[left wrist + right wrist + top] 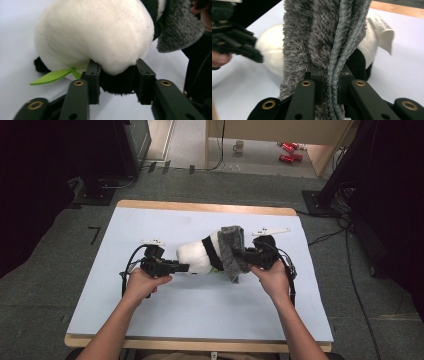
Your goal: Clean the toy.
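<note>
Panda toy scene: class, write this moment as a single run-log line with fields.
left gripper: around panda toy black paw | right gripper: shut on grey cloth | cloth: draped over toy | surface: white table

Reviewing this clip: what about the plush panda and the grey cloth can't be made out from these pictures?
- Panda face: high view too small; left tool view crops it at the top edge.
- Black part between the left tool jaws: whether ear or limb can't be told; the white body covers it.
- Cloth shape: right tool view cuts it off at the top, and the right tool hides its lower end.
- Tag print: blurred.
</note>
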Available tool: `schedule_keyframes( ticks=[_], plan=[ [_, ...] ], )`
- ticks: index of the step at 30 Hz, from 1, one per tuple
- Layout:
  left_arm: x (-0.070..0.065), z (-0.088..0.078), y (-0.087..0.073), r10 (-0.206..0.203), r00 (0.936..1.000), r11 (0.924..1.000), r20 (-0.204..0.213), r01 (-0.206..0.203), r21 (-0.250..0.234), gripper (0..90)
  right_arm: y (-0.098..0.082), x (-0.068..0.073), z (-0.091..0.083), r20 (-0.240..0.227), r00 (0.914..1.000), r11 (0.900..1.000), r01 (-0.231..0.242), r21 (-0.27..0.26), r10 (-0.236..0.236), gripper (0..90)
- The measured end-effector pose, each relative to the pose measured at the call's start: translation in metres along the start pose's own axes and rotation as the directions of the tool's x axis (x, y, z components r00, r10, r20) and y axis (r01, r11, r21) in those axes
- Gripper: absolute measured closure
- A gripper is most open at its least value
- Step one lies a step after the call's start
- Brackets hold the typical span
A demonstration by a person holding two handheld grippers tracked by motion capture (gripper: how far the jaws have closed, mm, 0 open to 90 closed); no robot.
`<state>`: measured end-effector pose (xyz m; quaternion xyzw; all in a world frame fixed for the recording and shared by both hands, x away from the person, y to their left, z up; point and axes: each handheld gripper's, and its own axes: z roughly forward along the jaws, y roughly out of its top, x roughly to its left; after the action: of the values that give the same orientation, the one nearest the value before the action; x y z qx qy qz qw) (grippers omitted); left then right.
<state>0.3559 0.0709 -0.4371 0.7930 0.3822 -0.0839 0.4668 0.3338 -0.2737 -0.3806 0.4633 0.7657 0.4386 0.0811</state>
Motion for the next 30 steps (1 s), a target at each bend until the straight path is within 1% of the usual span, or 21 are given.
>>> schedule_keyframes(
  ticks=[1, 2, 3, 4, 5, 6, 7, 8, 10, 11, 13, 15, 16, 17, 19, 24, 26, 27, 28, 29, 30],
  plan=[
    [-0.002, 0.000, 0.000, 0.025, 0.9997, 0.9997, 0.000, -0.025, 0.001, 56.5, -0.001, -0.002, 0.000, 0.005, 1.0000, 1.000, -0.001, 0.000, 0.001, 80.9],
    [-0.003, -0.001, 0.000, 0.055, 0.9985, 0.9985, -0.001, -0.054, 0.009, 53.0, -0.002, -0.005, 0.000, 0.017, 0.9998, 1.000, -0.001, 0.001, 0.001, 80.9],
    [-0.004, -0.004, 0.001, 0.083, 0.9966, 0.9966, -0.005, -0.083, 0.006, 51.2, -0.003, -0.007, 0.000, 0.026, 0.9997, 1.000, -0.003, 0.002, 0.003, 80.9],
    [-0.004, -0.006, 0.001, 0.099, 0.9951, 0.9951, -0.003, -0.099, 0.001, 48.5, -0.004, -0.009, -0.001, 0.028, 0.9995, 1.000, -0.012, 0.003, 0.012, 80.9],
    [-0.003, -0.009, 0.002, 0.109, 0.9940, 0.9939, 0.008, -0.109, -0.016, 45.2, -0.004, -0.011, -0.001, 0.029, 0.9994, 1.000, -0.018, -0.001, 0.018, 80.9],
    [-0.003, -0.011, 0.003, 0.112, 0.9936, 0.9933, 0.008, -0.112, -0.028, 42.2, -0.005, -0.013, -0.001, 0.030, 0.9993, 1.000, -0.020, -0.001, 0.020, 80.8],
    [-0.002, -0.014, 0.005, 0.110, 0.9939, 0.9932, 0.014, -0.109, -0.040, 40.6, -0.006, -0.014, -0.001, 0.029, 0.9993, 1.000, -0.023, 0.000, 0.023, 80.9],
    [-0.001, -0.016, 0.007, 0.110, 0.9939, 0.9930, 0.012, -0.109, -0.046, 38.8, -0.006, -0.015, -0.001, 0.026, 0.9994, 1.000, -0.022, 0.002, 0.022, 80.9],
    [0.000, -0.020, 0.012, 0.122, 0.9925, 0.9905, 0.009, -0.121, -0.064, 38.1, -0.006, -0.015, 0.000, 0.023, 0.9995, 1.000, -0.020, 0.005, 0.020, 80.8],
    [0.001, -0.021, 0.015, 0.125, 0.9922, 0.9901, 0.006, -0.124, -0.066, 37.5, -0.006, -0.016, -0.001, 0.023, 0.9995, 1.000, -0.020, 0.008, 0.020, 80.8],
    [0.004, -0.021, 0.020, 0.127, 0.9919, 0.9901, 0.002, -0.127, -0.059, 36.5, -0.007, -0.016, -0.001, 0.019, 0.9996, 1.000, -0.020, 0.012, 0.020, 80.8],
    [0.007, -0.021, 0.025, 0.141, 0.9900, 0.9887, -0.010, -0.141, -0.050, 36.0, -0.008, -0.018, -0.001, 0.014, 0.9997, 1.000, -0.022, 0.018, 0.021, 80.7],
    [0.008, -0.020, 0.028, 0.141, 0.9900, 0.9888, -0.005, -0.141, -0.049, 35.7, -0.008, -0.018, -0.002, 0.011, 0.9997, 0.999, -0.024, 0.023, 0.023, 80.7],
    [0.010, -0.019, 0.031, 0.148, 0.9890, 0.9879, 0.001, -0.148, -0.047, 35.1, -0.009, -0.019, -0.002, 0.011, 0.9997, 0.999, -0.023, 0.024, 0.023, 80.7],
    [0.011, -0.018, 0.035, 0.170, 0.9854, 0.9844, -0.006, -0.170, -0.045, 34.7, -0.010, -0.020, -0.002, 0.011, 0.9997, 0.999, -0.022, 0.028, 0.022, 80.7],
    [0.014, -0.011, 0.046, 0.205, 0.9787, 0.9784, 0.002, -0.205, -0.023, 33.4, -0.015, -0.023, -0.003, 0.010, 0.9995, 0.999, -0.029, 0.036, 0.029, 80.5],
    [0.015, -0.004, 0.049, 0.206, 0.9784, 0.9785, 0.014, -0.206, 0.005, 31.3, -0.017, -0.025, -0.004, 0.013, 0.9994, 0.999, -0.031, 0.040, 0.031, 80.5],
    [0.015, 0.001, 0.050, 0.216, 0.9756, 0.9759, 0.036, -0.217, 0.021, 30.1, -0.018, -0.027, -0.004, 0.012, 0.9996, 0.999, -0.027, 0.039, 0.027, 80.5],
    [0.015, 0.003, 0.050, 0.222, 0.9744, 0.9747, 0.039, -0.223, 0.022, 28.8, -0.020, -0.028, -0.004, 0.015, 0.9995, 0.999, -0.027, 0.045, 0.027, 80.4],
    [0.015, 0.007, 0.050, 0.231, 0.9716, 0.9723, 0.051, -0.232, 0.027, 28.0, -0.021, -0.029, -0.004, 0.017, 0.9995, 0.998, -0.027, 0.048, 0.026, 80.4],
    [0.015, 0.009, 0.050, 0.229, 0.9714, 0.9724, 0.063, -0.231, 0.032, 26.3, -0.023, -0.031, -0.004, 0.018, 0.9995, 0.998, -0.028, 0.049, 0.027, 80.3]
  ],
)
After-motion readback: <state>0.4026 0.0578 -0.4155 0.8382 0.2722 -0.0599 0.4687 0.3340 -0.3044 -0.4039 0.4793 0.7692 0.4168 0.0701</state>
